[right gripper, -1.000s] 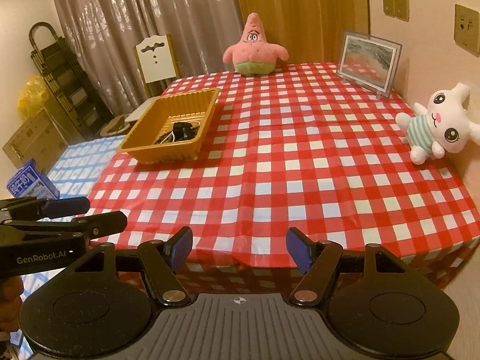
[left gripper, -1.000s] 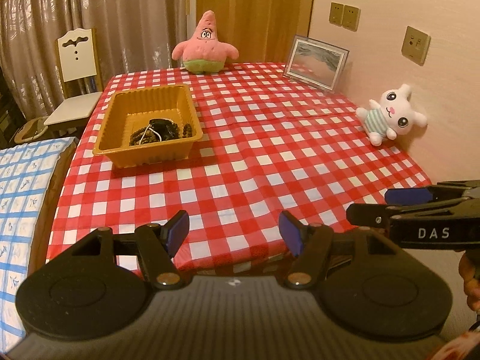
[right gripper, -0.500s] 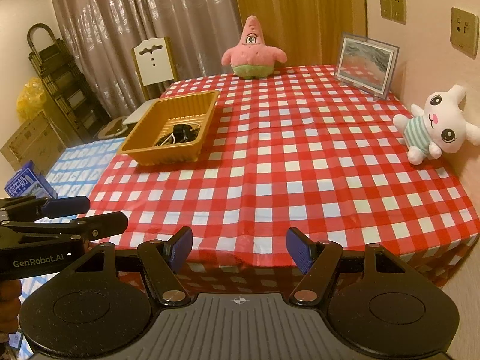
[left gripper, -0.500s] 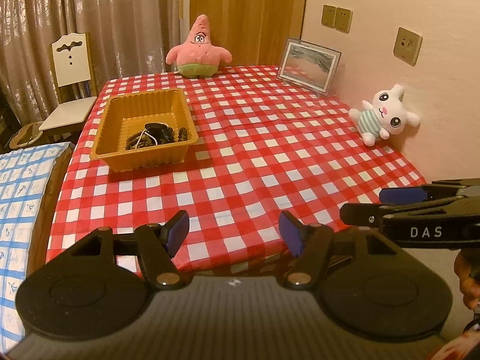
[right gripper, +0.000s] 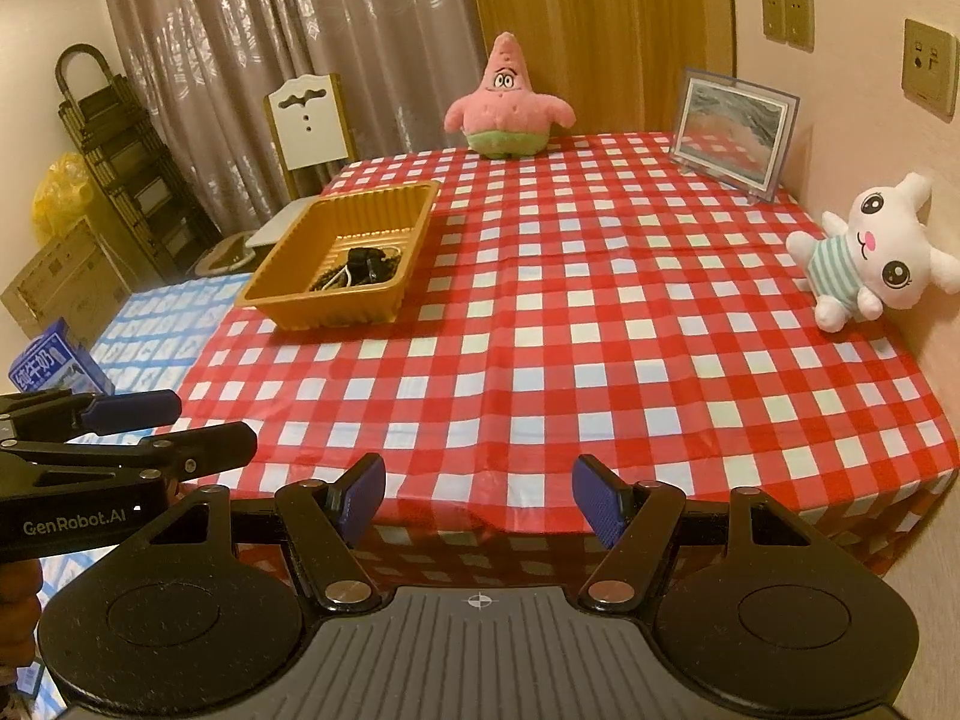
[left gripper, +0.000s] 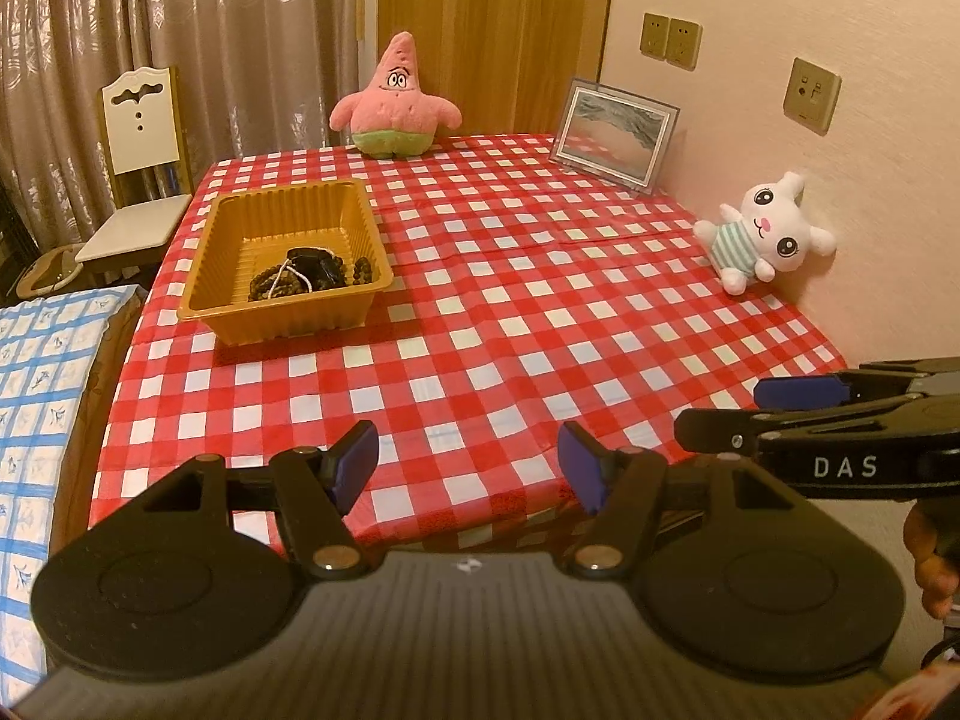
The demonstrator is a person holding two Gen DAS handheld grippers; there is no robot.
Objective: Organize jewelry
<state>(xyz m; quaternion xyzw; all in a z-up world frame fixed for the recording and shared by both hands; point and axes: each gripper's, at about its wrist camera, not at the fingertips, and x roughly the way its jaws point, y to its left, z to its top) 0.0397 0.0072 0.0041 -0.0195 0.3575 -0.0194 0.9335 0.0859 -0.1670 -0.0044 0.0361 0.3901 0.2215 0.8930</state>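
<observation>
The left gripper [left gripper: 468, 468] was held off the near edge of the table [left gripper: 540, 324], its blue-padded jaws spread wide with nothing between them. The right gripper [right gripper: 478, 501] sat beside it at that same edge, jaws likewise apart and empty. In the left view the right gripper showed side-on at the right margin; in the right view the left gripper showed at the left margin.

The jewelry [left gripper: 300, 273] lay in a heap inside the tray [left gripper: 210, 276], against the tray's near wall: dark beaded strands, a black piece on top and a thin white cord across them. The right view showed the same pile [right gripper: 357, 270] low in the tray [right gripper: 288, 276].

The tray stood on the red-checked cloth toward the table's left side, well apart from both grippers. Beyond the tray, at the far edge, sat a pink star plush [left gripper: 396, 108]. Right of the tray, against the wall, a framed picture [left gripper: 615, 135] stood tilted back, and nearer along that wall a white bunny plush [left gripper: 762, 234] leaned. Left of the tray, off the table, stood a white chair [left gripper: 138, 180], and a blue milk carton [right gripper: 54, 366] showed past the table's left edge.
</observation>
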